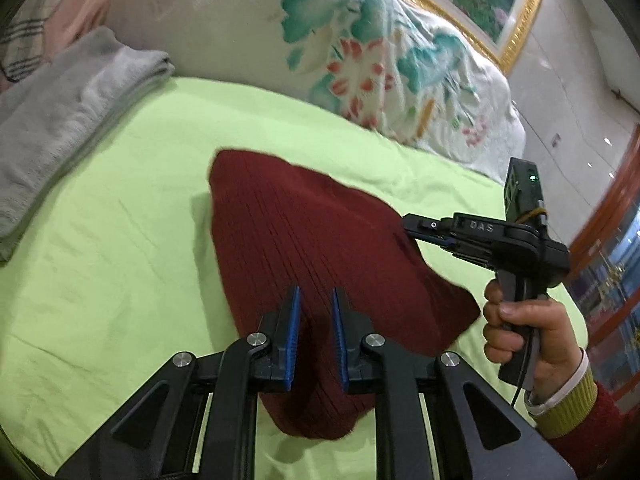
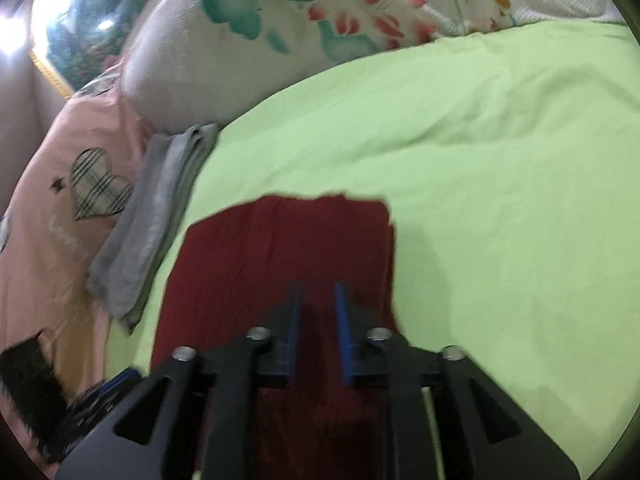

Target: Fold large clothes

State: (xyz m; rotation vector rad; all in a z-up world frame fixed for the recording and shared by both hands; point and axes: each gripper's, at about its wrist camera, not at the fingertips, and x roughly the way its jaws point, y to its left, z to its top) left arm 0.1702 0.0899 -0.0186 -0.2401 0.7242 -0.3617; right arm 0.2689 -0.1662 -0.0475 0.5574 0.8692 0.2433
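A dark red ribbed knit garment (image 1: 304,232) lies folded on the green bed sheet (image 1: 120,240). My left gripper (image 1: 316,300) hovers over its near part, blue pads a little apart, with only cloth showing below the gap. My right gripper (image 1: 410,230), held by a hand (image 1: 532,336), has its tips at the garment's right edge. In the blurred right wrist view the right gripper (image 2: 319,292) stands slightly open above the red garment (image 2: 280,240), nothing pinched between its pads.
A folded grey towel (image 1: 60,112) lies on the sheet's left side, beside a pink pillow (image 2: 80,200) with a plaid heart. A floral quilt (image 1: 360,52) is bunched along the back. Bare green sheet (image 2: 500,200) stretches to the right.
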